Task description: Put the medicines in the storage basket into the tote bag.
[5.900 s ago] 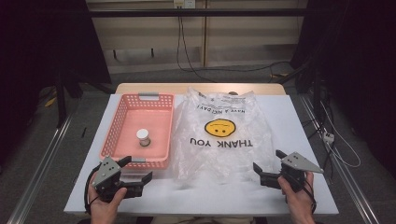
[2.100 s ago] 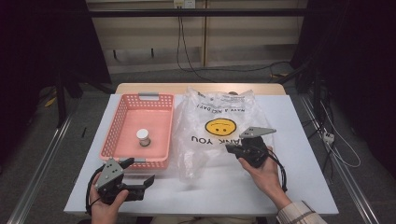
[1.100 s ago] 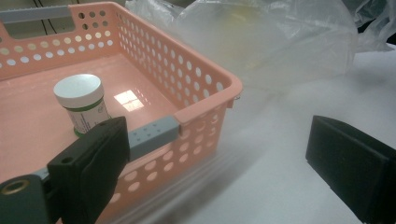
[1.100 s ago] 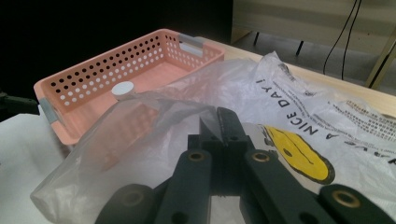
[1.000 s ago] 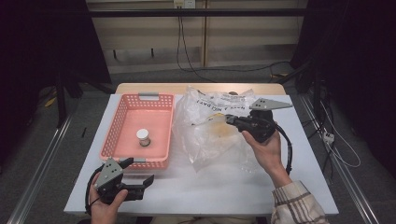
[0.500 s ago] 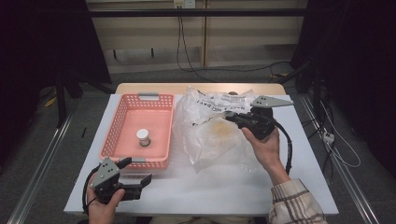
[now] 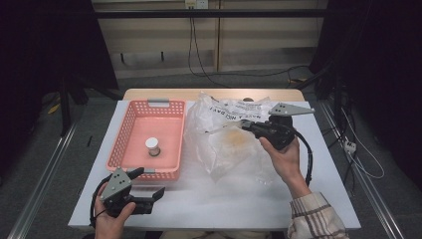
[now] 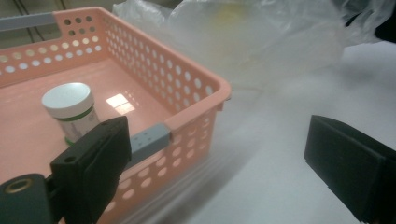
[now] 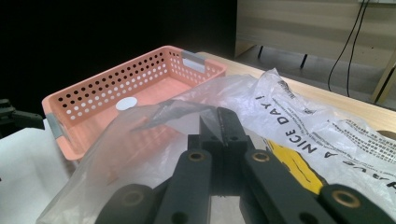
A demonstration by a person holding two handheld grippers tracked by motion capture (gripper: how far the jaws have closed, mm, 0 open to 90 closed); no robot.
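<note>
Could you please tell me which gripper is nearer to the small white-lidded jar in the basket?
Left. The left gripper sits just outside the basket's near rim, close to the jar; the right gripper is across the table, clamped on the plastic bag.

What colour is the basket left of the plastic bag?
Salmon pink basket, with grey handle clips; the left gripper view shows it best.
</note>
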